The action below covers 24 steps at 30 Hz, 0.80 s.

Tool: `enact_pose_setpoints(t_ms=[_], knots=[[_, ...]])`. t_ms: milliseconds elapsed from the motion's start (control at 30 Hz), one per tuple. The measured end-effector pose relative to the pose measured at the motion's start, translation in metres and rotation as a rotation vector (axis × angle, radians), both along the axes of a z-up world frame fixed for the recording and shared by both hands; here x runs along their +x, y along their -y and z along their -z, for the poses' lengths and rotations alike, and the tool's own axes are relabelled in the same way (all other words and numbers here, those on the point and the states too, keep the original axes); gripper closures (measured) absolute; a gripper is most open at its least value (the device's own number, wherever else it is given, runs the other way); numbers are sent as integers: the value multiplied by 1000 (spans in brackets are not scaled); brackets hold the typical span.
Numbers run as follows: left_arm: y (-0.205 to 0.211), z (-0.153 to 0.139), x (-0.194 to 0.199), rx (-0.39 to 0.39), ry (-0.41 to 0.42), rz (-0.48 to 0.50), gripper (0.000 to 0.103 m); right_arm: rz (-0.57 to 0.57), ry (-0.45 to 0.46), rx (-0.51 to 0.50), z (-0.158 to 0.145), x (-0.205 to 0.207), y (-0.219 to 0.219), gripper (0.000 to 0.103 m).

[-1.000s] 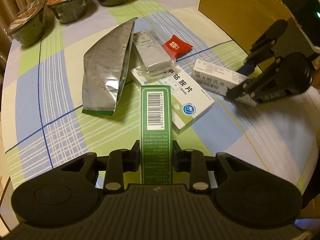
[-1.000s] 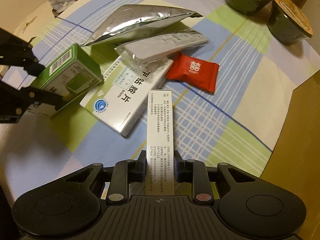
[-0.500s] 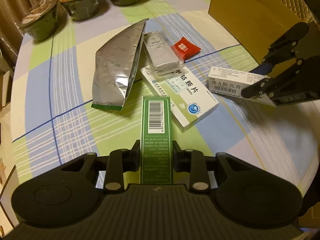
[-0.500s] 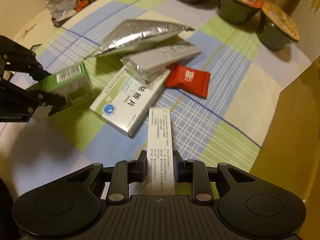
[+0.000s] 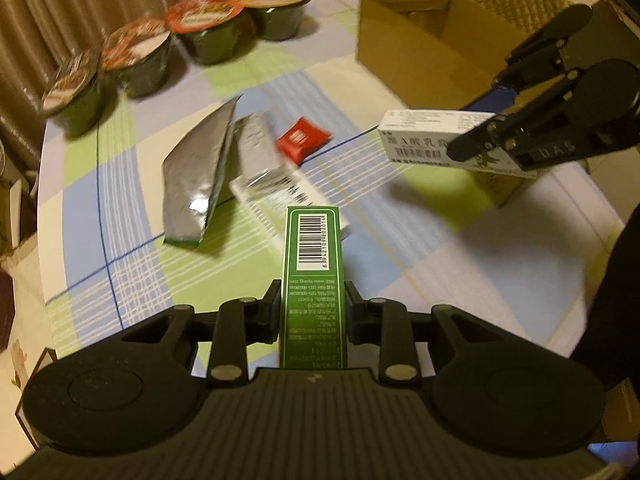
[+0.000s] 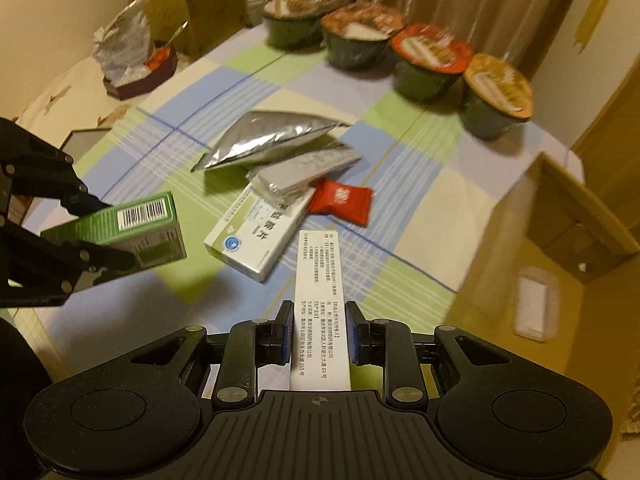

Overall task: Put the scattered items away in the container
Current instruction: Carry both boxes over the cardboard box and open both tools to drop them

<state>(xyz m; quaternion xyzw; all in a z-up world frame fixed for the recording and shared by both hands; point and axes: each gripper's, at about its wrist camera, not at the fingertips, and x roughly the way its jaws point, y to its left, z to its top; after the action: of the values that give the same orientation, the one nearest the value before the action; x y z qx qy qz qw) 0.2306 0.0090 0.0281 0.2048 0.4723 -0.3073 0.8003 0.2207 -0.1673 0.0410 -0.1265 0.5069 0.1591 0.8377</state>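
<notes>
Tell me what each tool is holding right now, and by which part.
The left tool clamps the green box across its long sides, near one end. The right tool clamps the white box the same way. Both are off the table.

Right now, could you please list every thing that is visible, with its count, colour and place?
green box: 1, green with barcode, held in the left gripper, above the table
white box: 1, white with printed text, held in the right gripper, above the table
white-and-green box: 1, lying flat at the table centre
foil pouch: 1, silver, behind the flat box
foil pack: 1, silver-grey, partly on the flat box
red sachet: 1, right of the flat box
lidded bowls: 4, dark green, far edge in a row
cardboard box: 1, brown, open, at the right side
tablecloth: 1, checked blue, green, cream
left gripper: 1, black, fingers shut
right gripper: 1, black, fingers shut
</notes>
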Motion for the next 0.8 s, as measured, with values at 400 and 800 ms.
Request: enact_pose_setpoints(t_ms=[400, 800], knots=[[89, -62, -25, -79, 65, 117, 78, 131, 114, -14, -68, -41, 85, 75], [177, -86, -42, -145, 68, 222, 78, 255, 142, -7, -82, -71, 160, 75]])
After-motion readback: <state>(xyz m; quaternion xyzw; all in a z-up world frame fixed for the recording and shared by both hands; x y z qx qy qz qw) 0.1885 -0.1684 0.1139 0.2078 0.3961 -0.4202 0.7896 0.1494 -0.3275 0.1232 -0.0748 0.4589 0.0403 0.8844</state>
